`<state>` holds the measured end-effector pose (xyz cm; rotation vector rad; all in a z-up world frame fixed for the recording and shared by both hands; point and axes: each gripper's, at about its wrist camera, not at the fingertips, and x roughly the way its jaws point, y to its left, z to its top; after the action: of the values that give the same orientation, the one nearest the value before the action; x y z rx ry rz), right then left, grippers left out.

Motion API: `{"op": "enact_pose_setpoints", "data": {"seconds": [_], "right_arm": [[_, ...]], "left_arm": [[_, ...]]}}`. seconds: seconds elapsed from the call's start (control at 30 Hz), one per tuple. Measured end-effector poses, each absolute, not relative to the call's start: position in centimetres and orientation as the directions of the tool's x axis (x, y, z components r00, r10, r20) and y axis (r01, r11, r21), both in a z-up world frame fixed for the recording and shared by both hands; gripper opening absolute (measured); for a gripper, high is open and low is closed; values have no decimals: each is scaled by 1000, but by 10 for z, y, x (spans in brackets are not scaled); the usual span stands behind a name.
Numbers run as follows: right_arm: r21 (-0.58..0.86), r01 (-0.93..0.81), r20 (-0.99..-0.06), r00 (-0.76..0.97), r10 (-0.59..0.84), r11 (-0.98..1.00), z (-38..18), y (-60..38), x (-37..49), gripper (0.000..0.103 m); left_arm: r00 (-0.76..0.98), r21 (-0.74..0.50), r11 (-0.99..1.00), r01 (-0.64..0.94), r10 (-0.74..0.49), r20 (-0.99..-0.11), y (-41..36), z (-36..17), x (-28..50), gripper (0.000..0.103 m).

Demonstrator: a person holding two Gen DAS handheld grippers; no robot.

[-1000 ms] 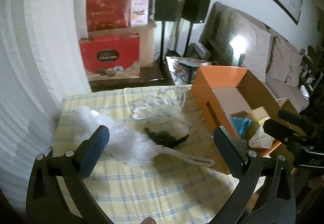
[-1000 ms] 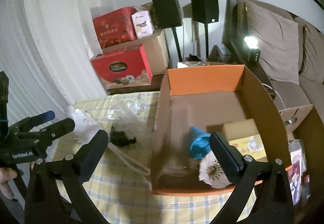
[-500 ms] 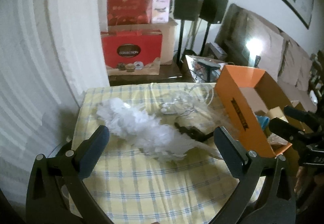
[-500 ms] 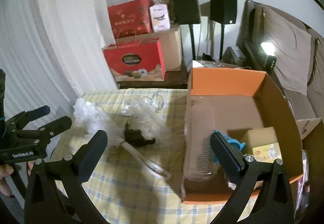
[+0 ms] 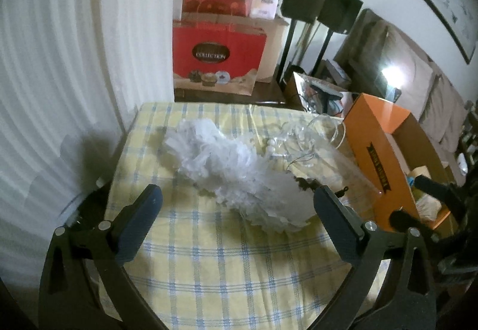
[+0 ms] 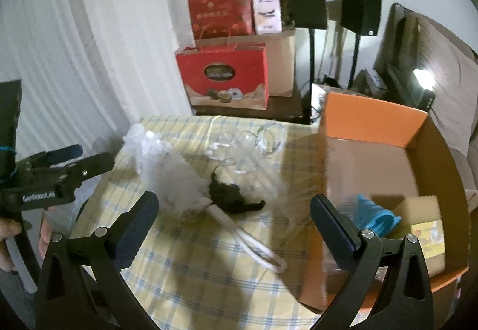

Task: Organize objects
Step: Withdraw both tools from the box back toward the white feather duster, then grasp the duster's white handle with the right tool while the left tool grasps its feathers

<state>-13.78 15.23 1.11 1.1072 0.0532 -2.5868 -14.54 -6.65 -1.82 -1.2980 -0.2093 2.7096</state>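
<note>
A white fluffy duster [image 5: 236,171] lies across the yellow checked tablecloth [image 5: 227,264]; it also shows in the right wrist view [image 6: 167,168]. A small black object [image 6: 230,195] and a white loop handle [image 6: 257,249] lie beside it, with clear plastic wrapping [image 6: 254,144]. An orange cardboard box [image 6: 373,121] stands at the table's right and holds a blue item [image 6: 373,216] and a small yellow box [image 6: 427,237]. My left gripper [image 5: 236,219] is open and empty above the near table. My right gripper [image 6: 234,222] is open and empty, near the box's left wall.
Red gift bags [image 5: 218,61] and a cardboard carton [image 6: 280,61] stand beyond the table. Two black speakers on stands [image 6: 307,1] and a sofa [image 5: 418,82] are at the back right. A white curtain [image 5: 59,61] hangs left. The table's left edge is close.
Both grippers have swung left and pulled back: the box slid to the right in both views and the duster and tablecloth now fill the centre. Both stayed open.
</note>
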Motion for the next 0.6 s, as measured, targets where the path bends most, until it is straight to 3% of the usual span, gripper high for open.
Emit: {"op": "enact_pose_setpoints", "data": {"seconds": [0.2, 0.27, 0.47, 0.6], "right_arm": [[59, 356, -737, -614, -281, -933, -14, 130, -139, 97], [50, 366, -747, -604, -278, -929, -23, 124, -140, 94], [41, 378, -793, -551, -261, -925, -51, 117, -150, 76], [15, 381, -811, -536, -234, -924, -64, 115, -155, 65]], "left_arm": [[-583, -228, -973, -38, 206, -786, -66, -40, -158, 89], [-568, -244, -969, -33, 219, -793, -64, -46, -163, 81], [-513, -277, -961, -22, 249, -821, -54, -69, -179, 62], [-503, -306, -952, -12, 270, -821, -51, -79, -184, 59]]}}
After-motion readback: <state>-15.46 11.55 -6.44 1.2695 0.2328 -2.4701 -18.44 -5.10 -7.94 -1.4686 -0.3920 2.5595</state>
